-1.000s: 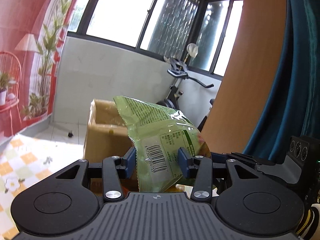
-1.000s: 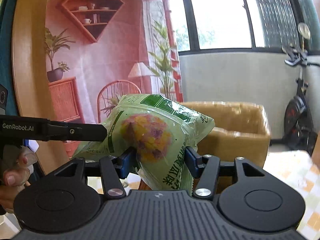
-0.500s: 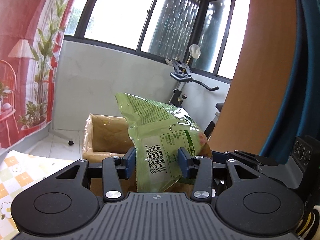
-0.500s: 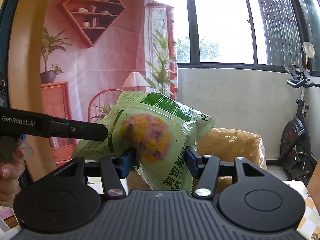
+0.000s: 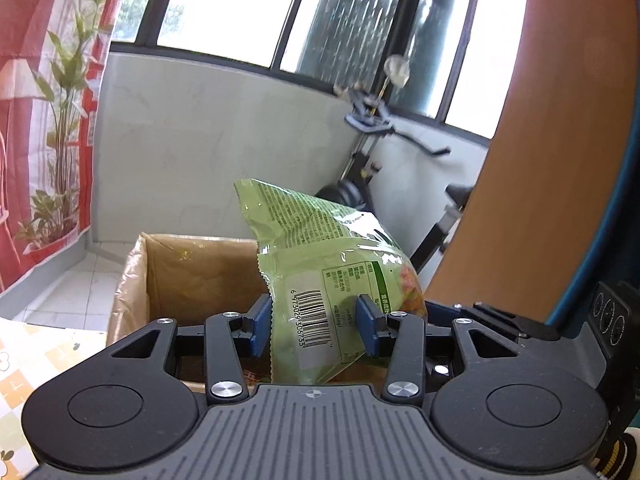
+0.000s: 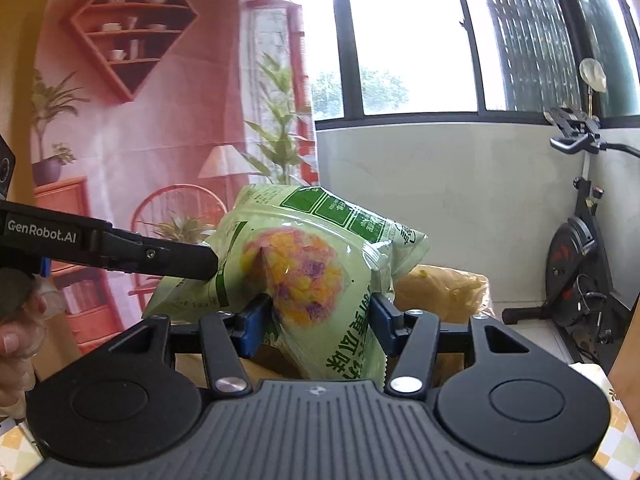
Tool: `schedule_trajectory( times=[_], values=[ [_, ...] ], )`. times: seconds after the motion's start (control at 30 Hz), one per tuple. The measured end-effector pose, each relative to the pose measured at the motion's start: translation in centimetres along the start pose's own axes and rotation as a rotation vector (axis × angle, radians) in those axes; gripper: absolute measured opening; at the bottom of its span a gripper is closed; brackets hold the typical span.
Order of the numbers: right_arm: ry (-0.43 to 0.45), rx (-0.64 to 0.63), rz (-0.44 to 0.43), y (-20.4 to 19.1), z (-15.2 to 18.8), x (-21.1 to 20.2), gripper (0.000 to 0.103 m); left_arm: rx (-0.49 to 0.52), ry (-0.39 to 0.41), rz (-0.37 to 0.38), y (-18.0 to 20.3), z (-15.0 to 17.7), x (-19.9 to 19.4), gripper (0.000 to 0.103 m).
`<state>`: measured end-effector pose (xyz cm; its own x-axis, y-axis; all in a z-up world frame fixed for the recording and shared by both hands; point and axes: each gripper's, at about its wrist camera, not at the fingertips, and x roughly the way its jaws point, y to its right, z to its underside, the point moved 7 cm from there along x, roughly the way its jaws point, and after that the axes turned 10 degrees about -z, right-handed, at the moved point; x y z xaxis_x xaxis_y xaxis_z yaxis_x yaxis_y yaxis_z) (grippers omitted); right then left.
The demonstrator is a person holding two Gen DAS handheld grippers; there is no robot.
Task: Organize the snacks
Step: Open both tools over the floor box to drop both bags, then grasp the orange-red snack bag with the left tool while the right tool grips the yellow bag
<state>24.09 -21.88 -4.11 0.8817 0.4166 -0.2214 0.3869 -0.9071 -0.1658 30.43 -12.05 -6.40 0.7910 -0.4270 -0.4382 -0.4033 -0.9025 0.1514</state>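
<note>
From my left wrist camera, my left gripper point(image 5: 313, 328) is clamped on the green snack bag point(image 5: 320, 276) — the blue pads point(image 5: 367, 329) press in from both sides low on the packet, where the barcode faces me. The bag stands upright and slightly tilted, held in the air in front of the open cardboard box point(image 5: 192, 268), which sits just past my fingers. An exercise bike point(image 5: 372, 160) stands by the white wall behind.

From my right wrist camera, my right gripper point(image 6: 318, 322) is also closed on the same green snack bag point(image 6: 304, 272) — this side shows the printed picture of yellow and purple pieces. My left gripper point(image 6: 120, 248) reaches in from the left, its dark finger touching the bag's edge. The cardboard box point(image 6: 444, 288) shows behind and below the packet, and the exercise bike point(image 6: 580, 264) stands at far right.
</note>
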Motion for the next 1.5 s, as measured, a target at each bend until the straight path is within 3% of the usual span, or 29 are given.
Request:
schedule_trajectory(
  times=[0.27,0.43,0.53,0.77,1.07,1.27,1.33,1.5],
  values=[
    [-0.037,0.081,0.049,3.6,1.4,2.4,0.057,0.038,-0.049,-0.054,0.0,-0.1,3.0,0.047],
    [-0.034,0.101,0.138,4.4,2.0,2.0,0.059,0.075,-0.066,-0.186,-1.0,0.1,3.3,0.052],
    [0.016,0.147,0.128,4.4,2.1,0.2,0.06,0.056,-0.063,-0.194,-2.3,0.5,2.1,0.054],
    [0.066,0.119,0.119,2.5,2.5,-3.7,0.06,0.038,-0.036,-0.191,-4.1,1.9,-2.1,0.054],
    [0.051,0.104,0.109,-0.7,3.7,-6.4,0.06,0.047,0.013,-0.17,-4.7,4.0,-6.8,0.058],
    [0.043,0.13,0.128,-1.7,5.1,-8.0,0.06,0.029,-0.006,-0.172,-5.7,5.4,-8.6,0.061],
    [0.035,0.144,0.132,-1.8,5.7,-8.5,0.06,0.017,-0.012,-0.172,-6.0,6.1,-9.1,0.067],
    [0.014,0.175,0.151,-2.3,7.7,-9.4,0.06,0.003,-0.041,-0.157,-6.0,9.5,-9.8,0.07]
  ],
)
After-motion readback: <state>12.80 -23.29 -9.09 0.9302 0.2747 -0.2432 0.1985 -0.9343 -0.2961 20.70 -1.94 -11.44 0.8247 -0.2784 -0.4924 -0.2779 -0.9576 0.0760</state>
